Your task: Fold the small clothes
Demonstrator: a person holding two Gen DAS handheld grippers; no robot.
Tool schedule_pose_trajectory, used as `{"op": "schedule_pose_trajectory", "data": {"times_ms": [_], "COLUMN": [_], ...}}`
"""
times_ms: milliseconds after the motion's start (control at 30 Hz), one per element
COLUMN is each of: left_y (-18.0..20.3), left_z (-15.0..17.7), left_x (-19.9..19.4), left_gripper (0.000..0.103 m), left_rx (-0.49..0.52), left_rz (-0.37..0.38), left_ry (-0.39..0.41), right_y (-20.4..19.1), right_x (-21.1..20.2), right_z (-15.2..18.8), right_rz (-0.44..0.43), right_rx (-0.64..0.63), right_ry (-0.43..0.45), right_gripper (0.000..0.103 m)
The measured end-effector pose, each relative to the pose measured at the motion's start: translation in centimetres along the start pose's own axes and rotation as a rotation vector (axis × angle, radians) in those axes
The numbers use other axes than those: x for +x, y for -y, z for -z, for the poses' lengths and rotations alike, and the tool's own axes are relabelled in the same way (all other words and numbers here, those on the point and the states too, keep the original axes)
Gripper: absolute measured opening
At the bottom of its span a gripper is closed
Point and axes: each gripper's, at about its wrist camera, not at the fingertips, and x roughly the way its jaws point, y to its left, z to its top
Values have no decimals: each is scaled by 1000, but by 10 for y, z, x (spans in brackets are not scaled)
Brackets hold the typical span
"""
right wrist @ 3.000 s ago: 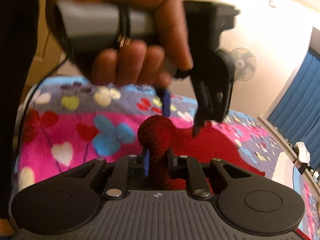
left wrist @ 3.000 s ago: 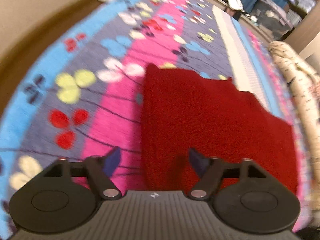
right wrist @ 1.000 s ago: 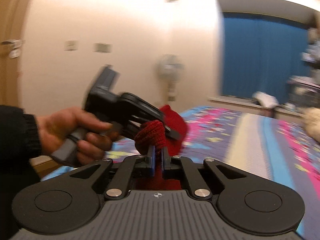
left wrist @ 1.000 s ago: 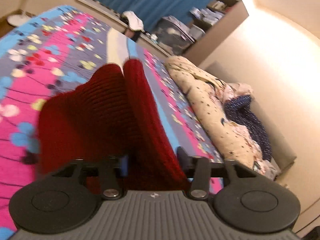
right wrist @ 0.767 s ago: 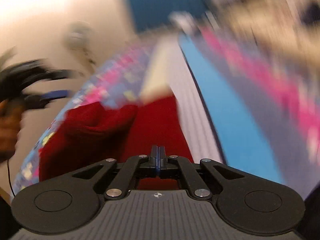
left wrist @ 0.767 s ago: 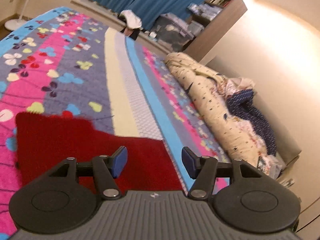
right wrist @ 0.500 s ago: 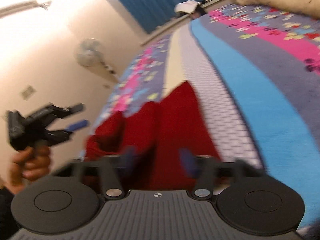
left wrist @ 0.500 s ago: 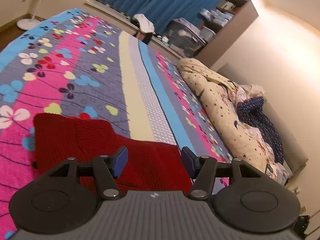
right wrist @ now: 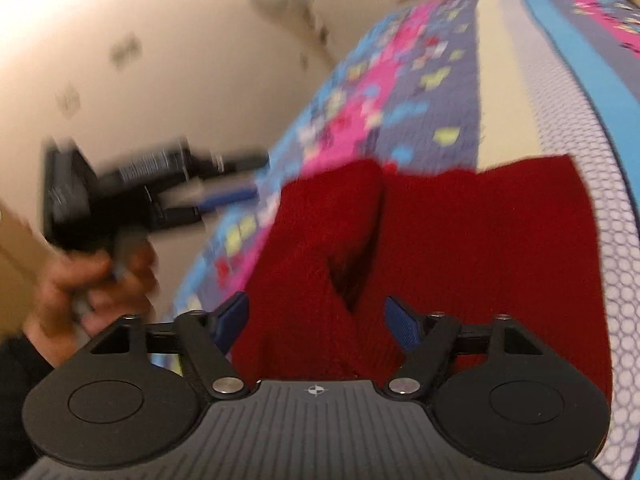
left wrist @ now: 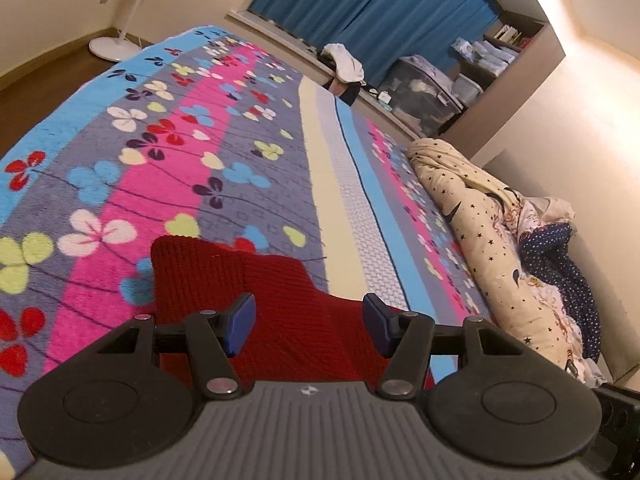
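Note:
A red knitted garment (left wrist: 256, 292) lies folded on the flowered blanket (left wrist: 208, 148). It also shows in the right wrist view (right wrist: 472, 248), with a raised fold on its left part. My left gripper (left wrist: 308, 320) is open and empty, just above the garment's near edge. My right gripper (right wrist: 316, 320) is open and empty, over the garment's near side. The left gripper also shows, blurred, at the left of the right wrist view (right wrist: 236, 176), held in a hand.
A rolled star-print duvet (left wrist: 480, 232) and a dark dotted cloth (left wrist: 568, 272) lie along the bed's right side by the wall. A fan stand (left wrist: 112, 44) is on the floor at the far left. Shelves and boxes (left wrist: 424, 92) stand below blue curtains.
Both grippers let go of the red garment, which dropped flat on the blanket. Both jaws went from shut on it to open, and both grippers have drawn back a little.

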Motion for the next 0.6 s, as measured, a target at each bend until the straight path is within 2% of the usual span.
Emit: {"op": "schedule_pose_trajectory", "data": {"times_ms": [133,267,367,433,467,533,600], "left_y": [6,21,39,54,62,72,67], "left_z": [3,11,24,36,45,62,69], "left_x": [-2,-1,6,14,19,30,40], "left_gripper": [64,64,64,64,65,66,66], "left_rx": [54,149,253,350,408,540,559], "left_rz": [16,48,94,110,98,-20,-85], "left_ry": [-18,-47,-104,-151,-180,-189,-223], "right_y": [-4,15,51,73,78,78,77], "right_x": [-35,-72,-75,-70,-69,-74,-79], "right_z": [19,66,94,102,102,98,95], "right_rz": [26,143,218,184,159,150,164], "right_rx": [14,87,214,308,335,332,322], "right_ry": [153,238,188,135,129,153,190], "right_gripper": [17,17,17,18,20,33,60]}}
